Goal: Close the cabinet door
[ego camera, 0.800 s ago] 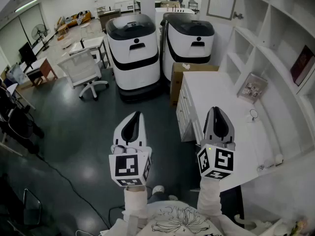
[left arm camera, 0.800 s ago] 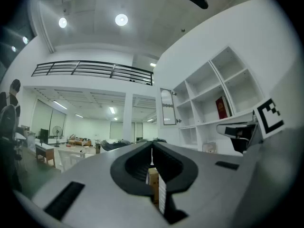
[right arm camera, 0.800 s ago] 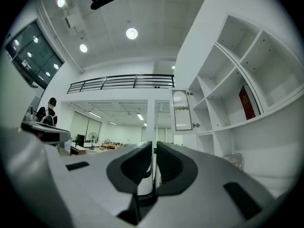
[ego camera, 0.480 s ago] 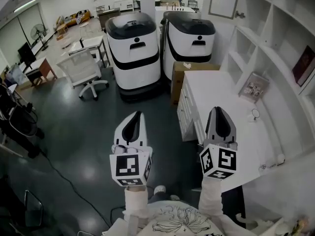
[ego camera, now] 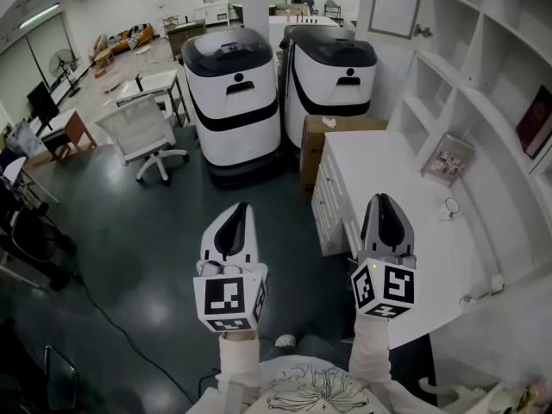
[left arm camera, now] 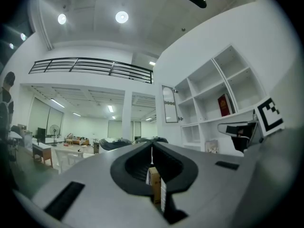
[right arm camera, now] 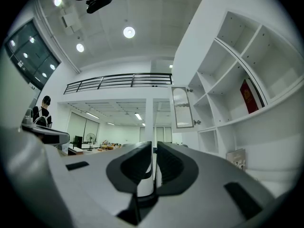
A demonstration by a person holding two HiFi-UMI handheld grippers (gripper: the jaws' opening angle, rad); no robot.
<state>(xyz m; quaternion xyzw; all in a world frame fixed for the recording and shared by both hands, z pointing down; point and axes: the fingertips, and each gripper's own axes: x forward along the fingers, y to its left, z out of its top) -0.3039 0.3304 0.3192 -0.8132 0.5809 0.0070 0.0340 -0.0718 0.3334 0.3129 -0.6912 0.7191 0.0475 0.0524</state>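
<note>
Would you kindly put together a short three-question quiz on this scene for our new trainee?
1. True or false: the right gripper is clamped on the knob of the white-framed glass cabinet door.
2. What stands at the far end of the white drawer unit? A) a brown cardboard box B) a red bucket C) a green stool
3. How many large white-and-black rounded machines stand side by side?

Key:
1. False. It is shut on nothing and is apart from the open door.
2. A
3. Two
</note>
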